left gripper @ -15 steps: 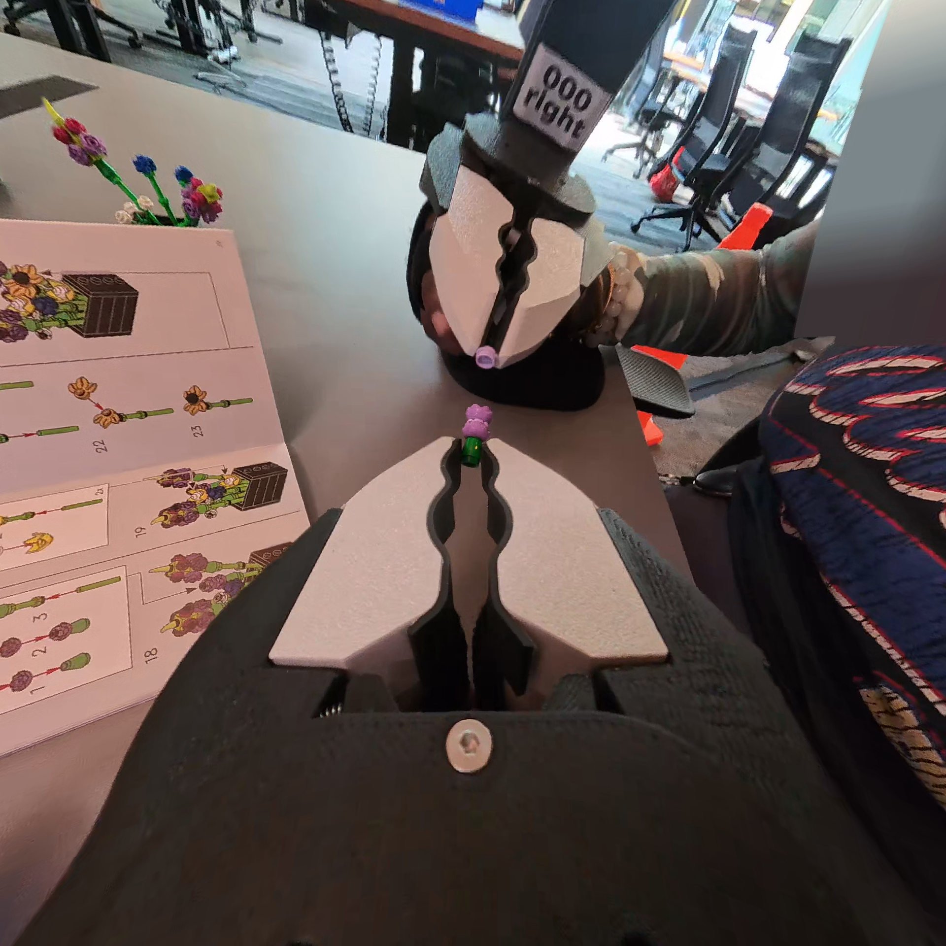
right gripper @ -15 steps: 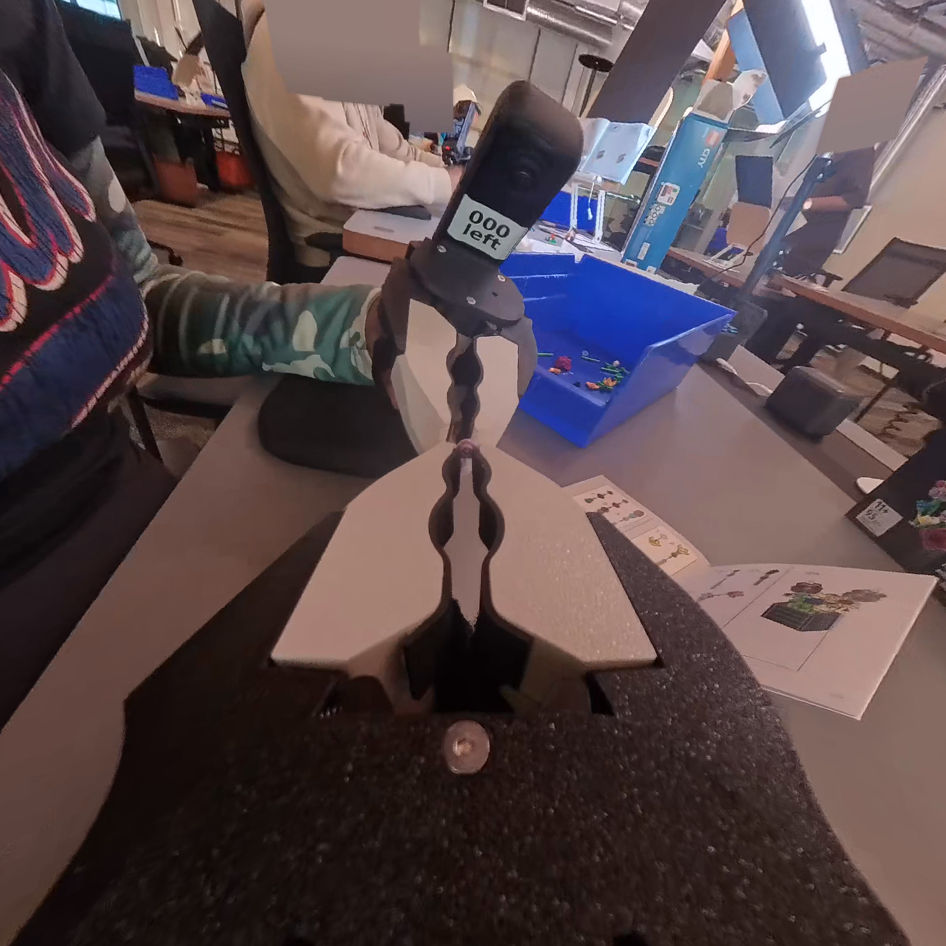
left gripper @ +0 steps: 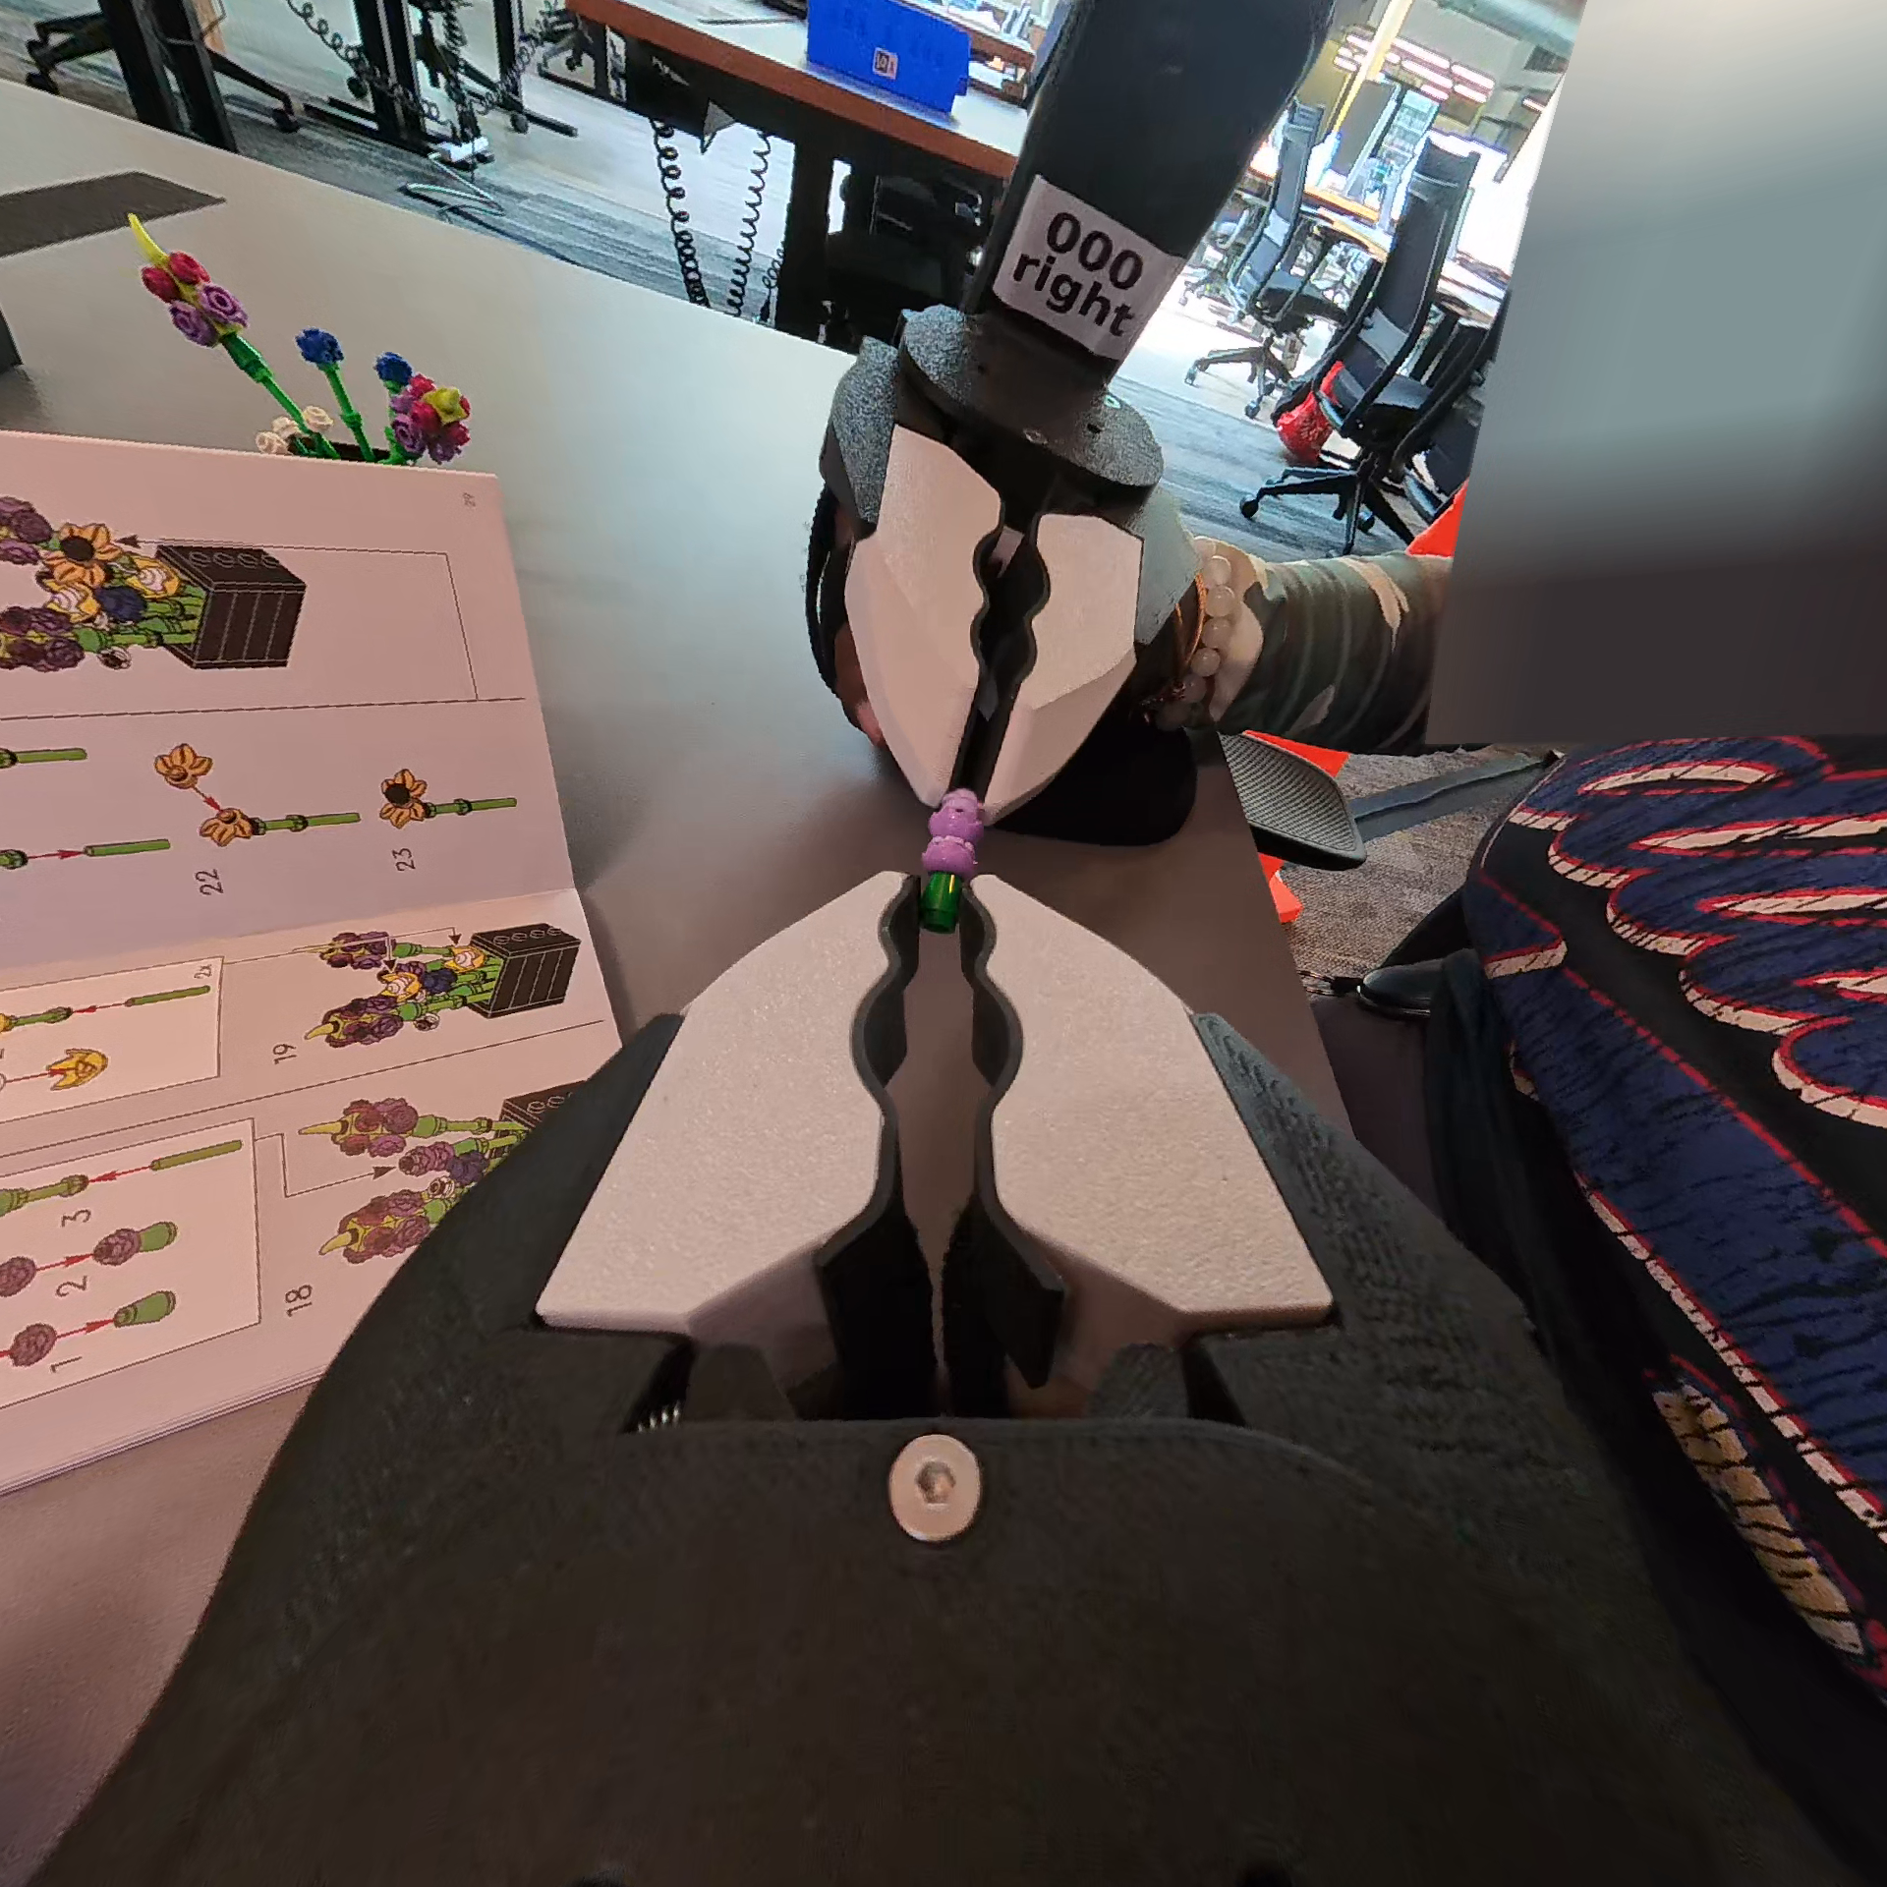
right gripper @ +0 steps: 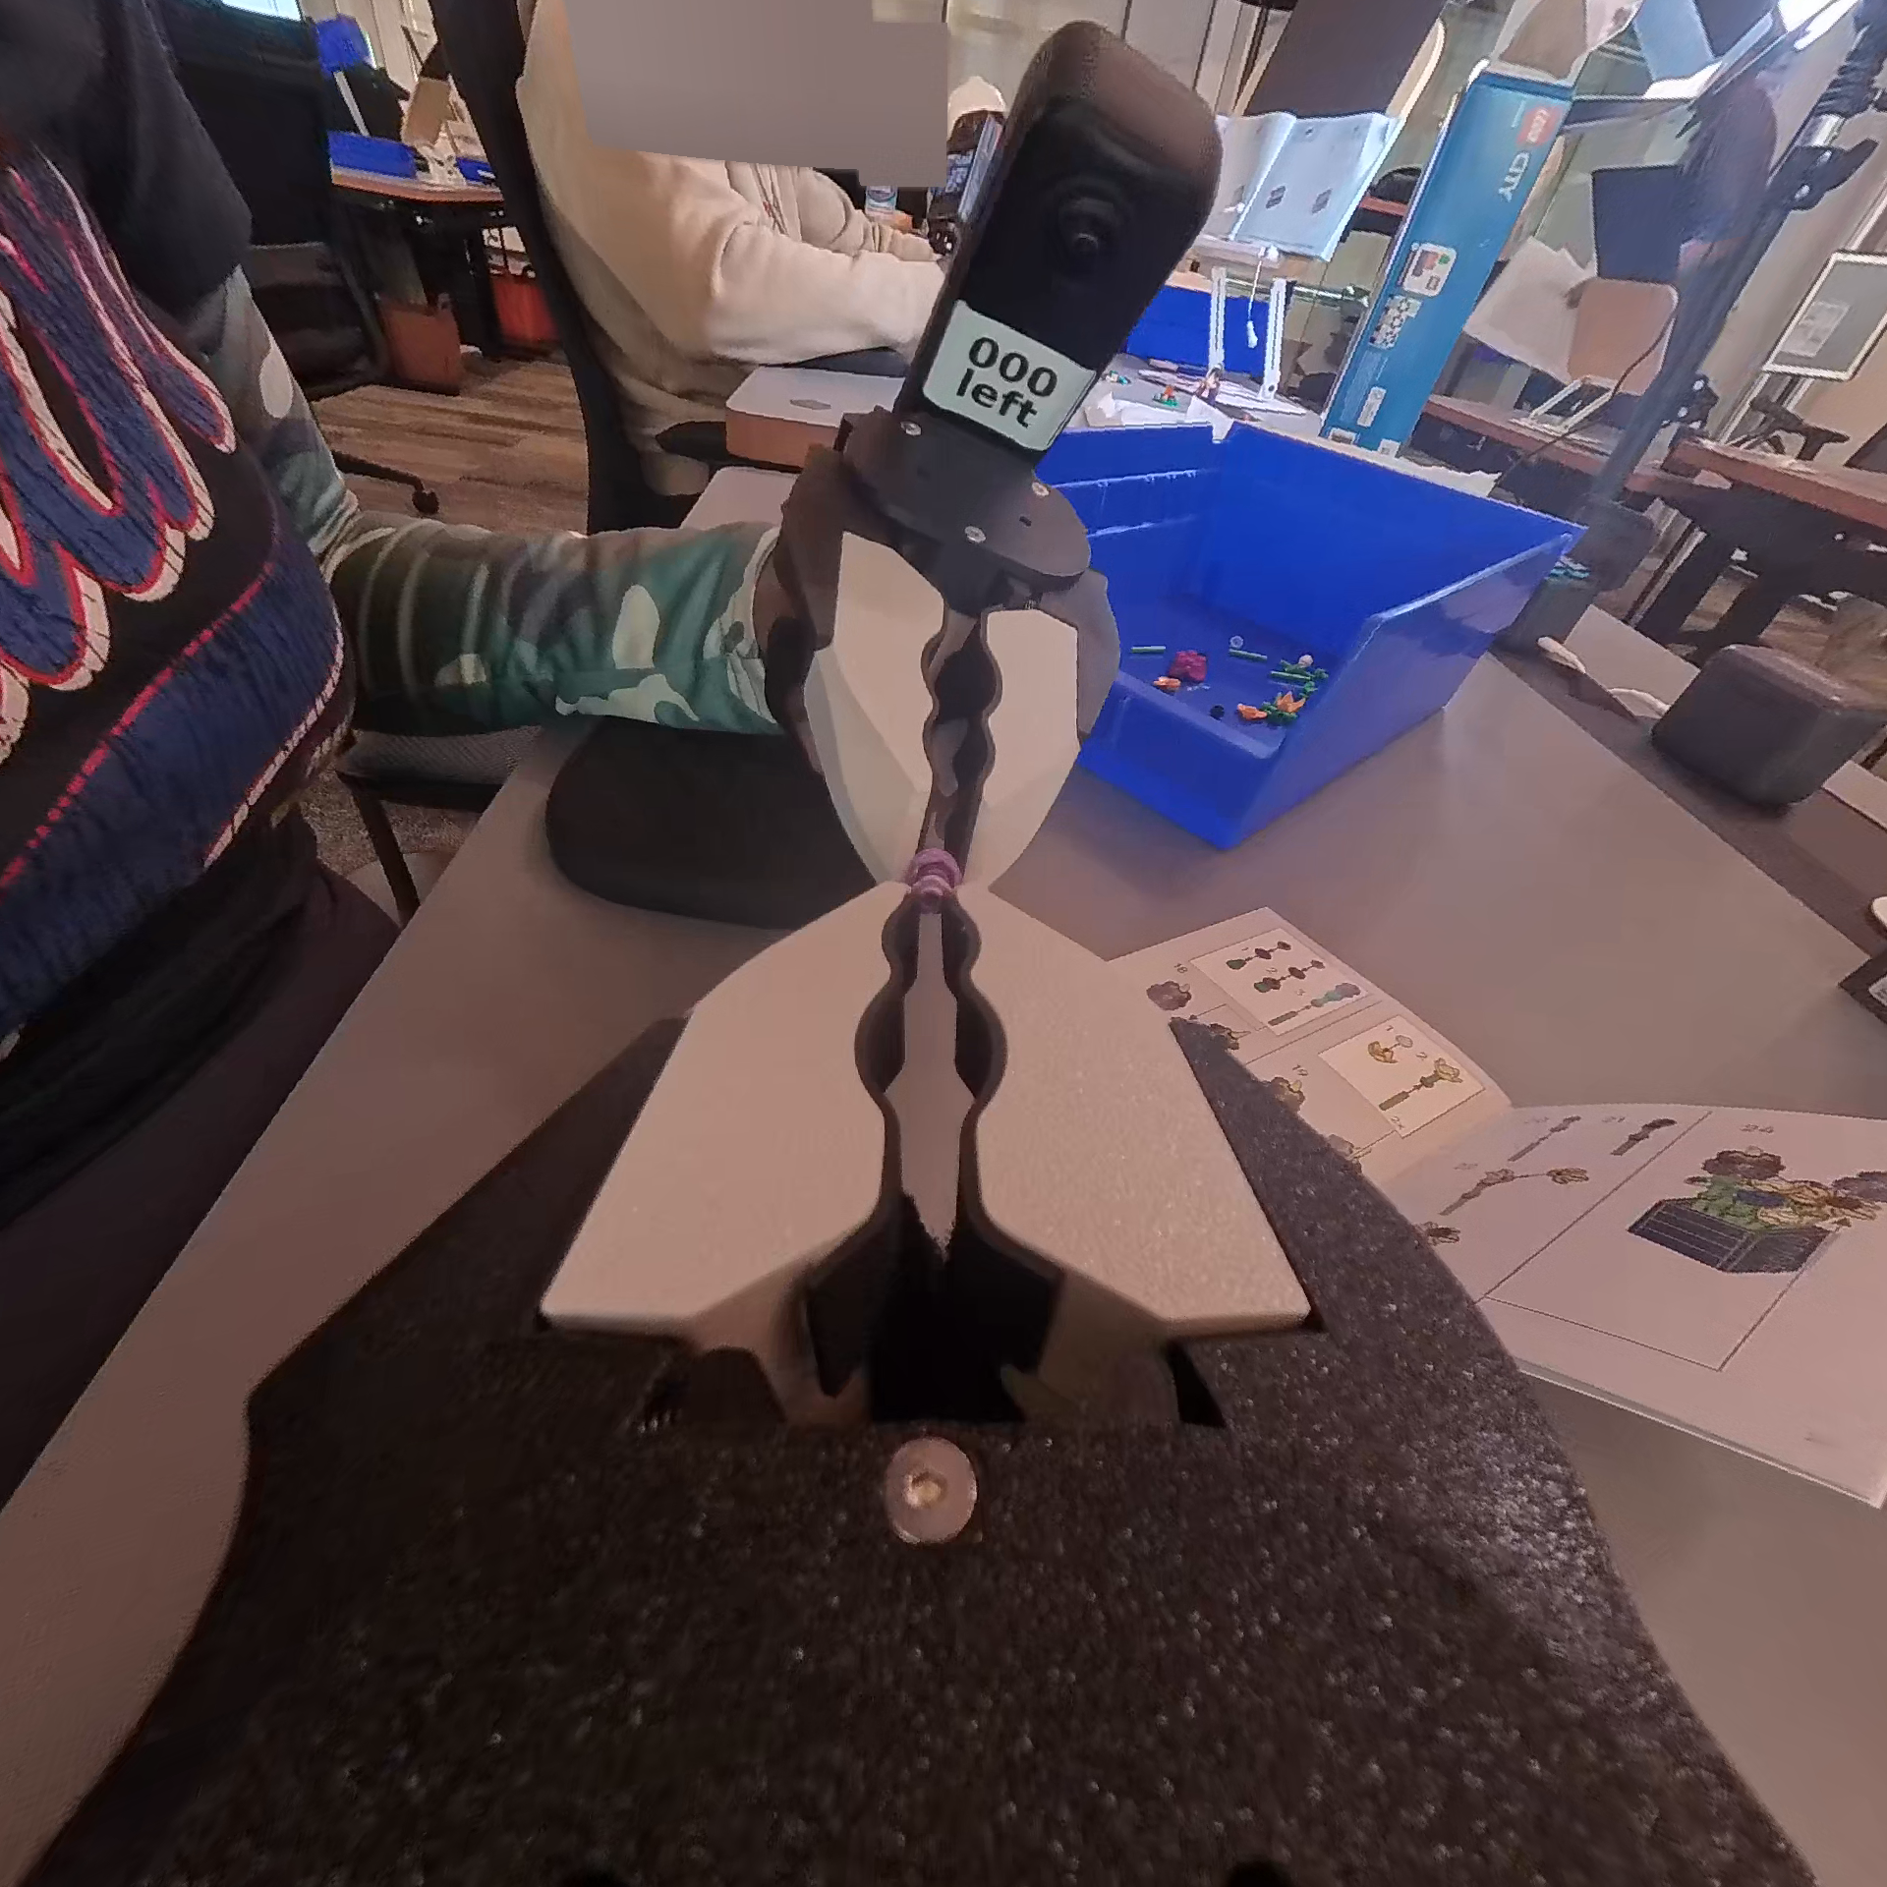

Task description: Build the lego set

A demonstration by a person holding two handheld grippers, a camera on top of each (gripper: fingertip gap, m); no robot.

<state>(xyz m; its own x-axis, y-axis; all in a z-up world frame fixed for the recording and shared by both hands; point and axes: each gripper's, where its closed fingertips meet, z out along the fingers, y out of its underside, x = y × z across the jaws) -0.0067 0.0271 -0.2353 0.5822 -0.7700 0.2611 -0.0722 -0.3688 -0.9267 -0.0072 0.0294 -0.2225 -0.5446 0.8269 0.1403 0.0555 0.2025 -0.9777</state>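
Left gripper [left gripper: 945, 886] clamping a green stem [left gripper: 938, 905] at its fingertips, centre of the left wrist view. Right gripper [left gripper: 960, 807] closing on a purple bloom [left gripper: 958, 815] and meeting the second bloom [left gripper: 949, 851] already seated on the stem. In the right wrist view, blooms [right gripper: 933, 871] showing as one small purple cluster between the two grippers' tips at centre frame; whether the studs are fully seated: not resolvable at this size.

Handling: parts probably very light, rigid and smooth, so prone to slipping or twisting out of the tips. Gripping the stem low on its shaft and the bloom across its sides, pressing along the stem axis; off-axis force likely to pop a piece free.

Surroundings: manual [left gripper: 235, 899] lying open at the left of the left wrist view; finished flowers [left gripper: 306, 378] standing at upper left beyond it. Blue bin [right gripper: 1317, 654] with loose pieces sitting at upper right of the right wrist view, behind the left gripper. Table [left gripper: 654, 511] bare beneath the tips. Nothing obstructing the join; a dropped part possibly rolling off the near table edge.
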